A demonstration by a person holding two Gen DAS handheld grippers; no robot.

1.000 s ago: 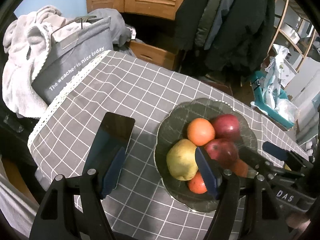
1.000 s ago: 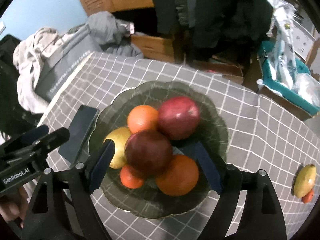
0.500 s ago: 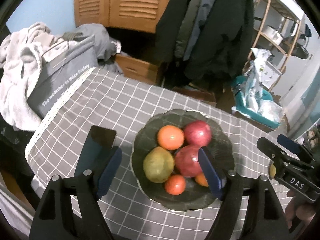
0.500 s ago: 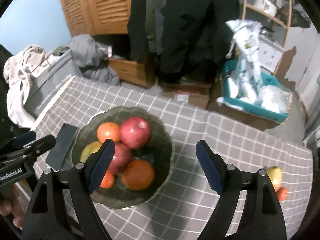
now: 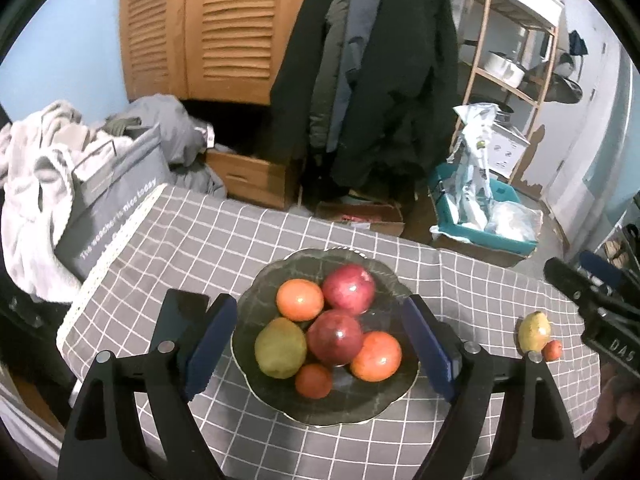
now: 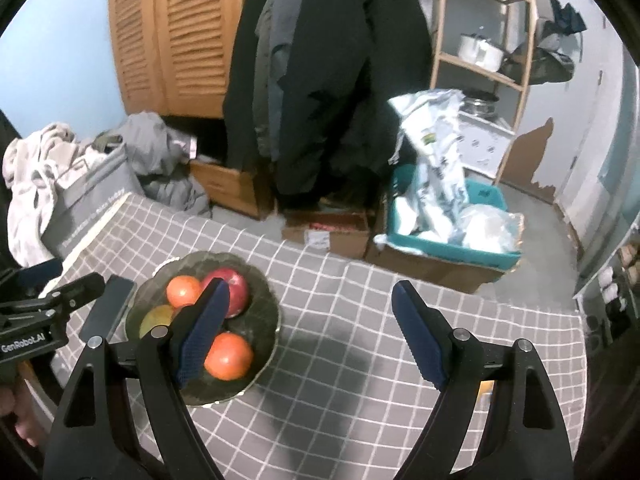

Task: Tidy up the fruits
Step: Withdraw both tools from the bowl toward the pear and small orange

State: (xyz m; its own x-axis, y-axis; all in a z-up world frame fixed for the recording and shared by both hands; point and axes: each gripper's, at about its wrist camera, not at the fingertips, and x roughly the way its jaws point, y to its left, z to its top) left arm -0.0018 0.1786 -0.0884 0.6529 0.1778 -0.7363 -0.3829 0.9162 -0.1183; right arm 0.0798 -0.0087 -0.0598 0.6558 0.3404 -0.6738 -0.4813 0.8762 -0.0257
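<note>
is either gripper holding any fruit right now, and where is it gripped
Nothing is held. The left gripper has just been opening and stands above the plate, clear of the fruit; the right gripper is open over bare tablecloth.

Black phone [image 5: 181, 312] on checked tablecloth [image 5: 208, 240]

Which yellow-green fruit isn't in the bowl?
The small yellow-green pear lying on the checked tablecloth, right of the dark glass bowl. The other one sits inside the bowl.
</note>
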